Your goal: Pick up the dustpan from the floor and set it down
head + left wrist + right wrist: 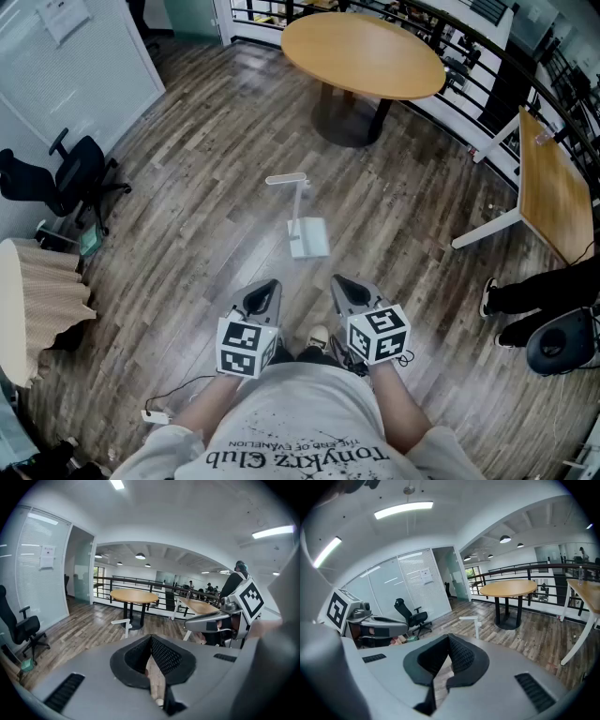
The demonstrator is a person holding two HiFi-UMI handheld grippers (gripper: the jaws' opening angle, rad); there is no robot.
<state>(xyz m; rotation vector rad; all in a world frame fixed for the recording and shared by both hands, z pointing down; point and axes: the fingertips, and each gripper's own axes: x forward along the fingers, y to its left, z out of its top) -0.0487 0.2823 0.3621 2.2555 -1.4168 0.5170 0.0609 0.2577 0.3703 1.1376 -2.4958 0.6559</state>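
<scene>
While held low and side by side, close in front of the person's body, pointing forward and a little down: left tool [264, 289] and right tool [345, 285], not touching each other. In the left gripper view, jaws of the left tool [151, 637] closed completely, black pads meeting at the tips, nothing between them. In the right gripper view, the same for the right tool [449, 636]: jaws together at the tips, holding nothing.

Straight ahead of both tools, well apart from them, between their two lines of pointing: white dustpan [308, 237], standing upright on the wooden floor [206, 187], pan down, long handle up, flat grip at the top turned toward the left tool's side. Visible also beyond the left tool's jaws [123, 623] and beyond the right tool's jaws [471, 618], touched by neither.

Farther ahead, behind the dustpan: round wooden table [361, 52] on a dark foot. Far off on the left tool's side: black office chair [75, 173].
</scene>
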